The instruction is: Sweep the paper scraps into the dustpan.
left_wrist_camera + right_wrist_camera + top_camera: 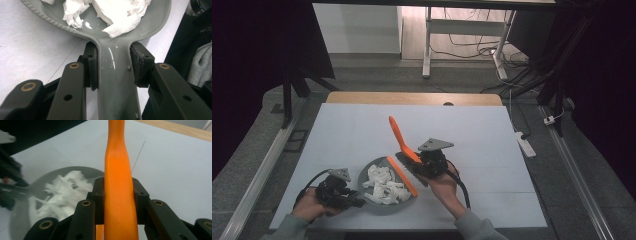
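Working with torn white paper [384, 186], heaped loose in a grey pan [363, 176] on the near part of the white table [362, 125]. Judging the scraps featherlight, soft and quick to scatter, so not worth pinching piece by piece.

Handling them through the pan instead: probably stiff, glossy plastic, light and a little slippery. Taking hold where the narrow handle [116, 82] meets the bowl, which is exactly where the left gripper [356, 202] is clamping, its 2 pads [91, 67] pressing on either side of the handle. Expecting the load to slide toward any low side if the pan is tipped.

Gripping an orange brush [398, 136] in the right gripper [416, 162], jaws closed on the lower part of its handle, the free end slanting up and away over the table. Seeing the long orange head [403, 176] lying along the pan's right rim (touching it or just above, hard to say). Judging the handle rigid and smooth, with a waist that suits a 2-sided pinch, though liable to twist under hard sweeping.
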Demonstrator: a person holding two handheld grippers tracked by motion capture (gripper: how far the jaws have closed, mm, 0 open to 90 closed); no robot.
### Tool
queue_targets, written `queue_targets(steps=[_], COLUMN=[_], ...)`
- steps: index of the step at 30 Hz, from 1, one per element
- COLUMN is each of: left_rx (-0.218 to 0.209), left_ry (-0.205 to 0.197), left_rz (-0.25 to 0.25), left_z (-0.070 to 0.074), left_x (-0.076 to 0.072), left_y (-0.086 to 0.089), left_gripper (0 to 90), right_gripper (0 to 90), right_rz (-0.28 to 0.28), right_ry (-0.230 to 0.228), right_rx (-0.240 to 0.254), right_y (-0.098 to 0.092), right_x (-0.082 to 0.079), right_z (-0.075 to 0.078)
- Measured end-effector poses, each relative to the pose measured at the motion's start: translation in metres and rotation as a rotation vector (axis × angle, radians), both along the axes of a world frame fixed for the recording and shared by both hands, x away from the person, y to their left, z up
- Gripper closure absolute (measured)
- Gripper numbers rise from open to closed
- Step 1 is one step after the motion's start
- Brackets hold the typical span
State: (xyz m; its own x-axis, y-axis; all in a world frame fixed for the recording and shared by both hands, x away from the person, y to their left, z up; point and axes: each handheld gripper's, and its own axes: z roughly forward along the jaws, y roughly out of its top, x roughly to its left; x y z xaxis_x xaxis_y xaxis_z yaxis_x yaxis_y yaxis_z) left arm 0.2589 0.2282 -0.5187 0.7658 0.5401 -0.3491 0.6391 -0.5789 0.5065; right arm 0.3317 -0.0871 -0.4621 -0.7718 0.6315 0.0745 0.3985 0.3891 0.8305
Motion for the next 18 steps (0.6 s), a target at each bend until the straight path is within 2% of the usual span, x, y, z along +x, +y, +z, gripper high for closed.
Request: queue_targets(steps=[5,8,11,15,18], left_rx=[0.001,0.002,0.002,0.002,0.002], left_ry=[-0.001,-0.001,-0.001,-0.001,-0.002], left_rz=[-0.001,-0.002,-0.002,-0.001,-0.001], left_z=[0.0,0.0,0.0,0.0,0.0], left_x=[0.0,0.0,0.0,0.0,0.0], left_y=[0.0,0.0,0.0,0.0,0.0], left_gripper=[62.0,62.0,62.0,62.0,62.0], right_gripper=[70.4,70.3,70.3,70.3,70.3], right_rz=[-0.096,-0.164,-0.213,-0.226,-0.207], right_ry=[-0.01,-0.017,0.006,0.031,0.048], right_rx=[-0.036,-0.073,-0.079,-0.089,-0.091], right_y=[-0.022,-0.038,-0.052,-0.057,-0.052], right_x=[0.018,0.032,0.042,0.045,0.044], right_z=[-0.006,-0.012,-0.017,-0.023,-0.027])
